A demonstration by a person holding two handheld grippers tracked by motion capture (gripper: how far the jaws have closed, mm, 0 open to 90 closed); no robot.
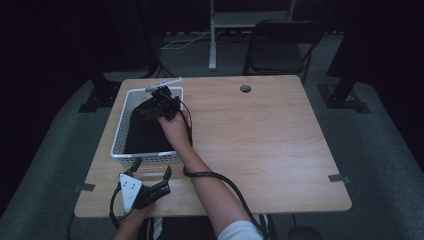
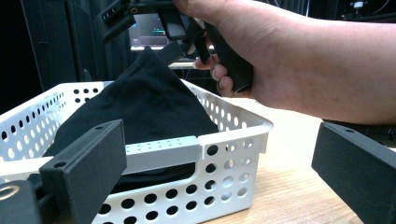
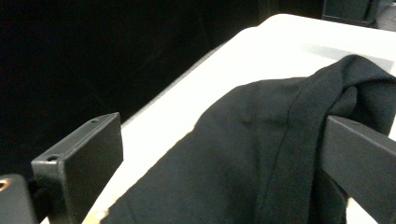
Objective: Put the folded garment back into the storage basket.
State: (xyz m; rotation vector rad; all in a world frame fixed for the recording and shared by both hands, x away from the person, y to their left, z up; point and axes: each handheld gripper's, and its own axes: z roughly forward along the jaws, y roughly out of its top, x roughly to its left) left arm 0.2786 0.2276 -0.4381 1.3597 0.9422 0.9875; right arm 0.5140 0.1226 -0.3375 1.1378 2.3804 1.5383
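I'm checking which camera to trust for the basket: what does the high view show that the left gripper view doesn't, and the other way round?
High view: the whole table, a folding chair and the left tongs open near the front edge.
Left gripper view: the basket's perforated wall close up.
Both: the white basket, the black cloth and the right tongs.
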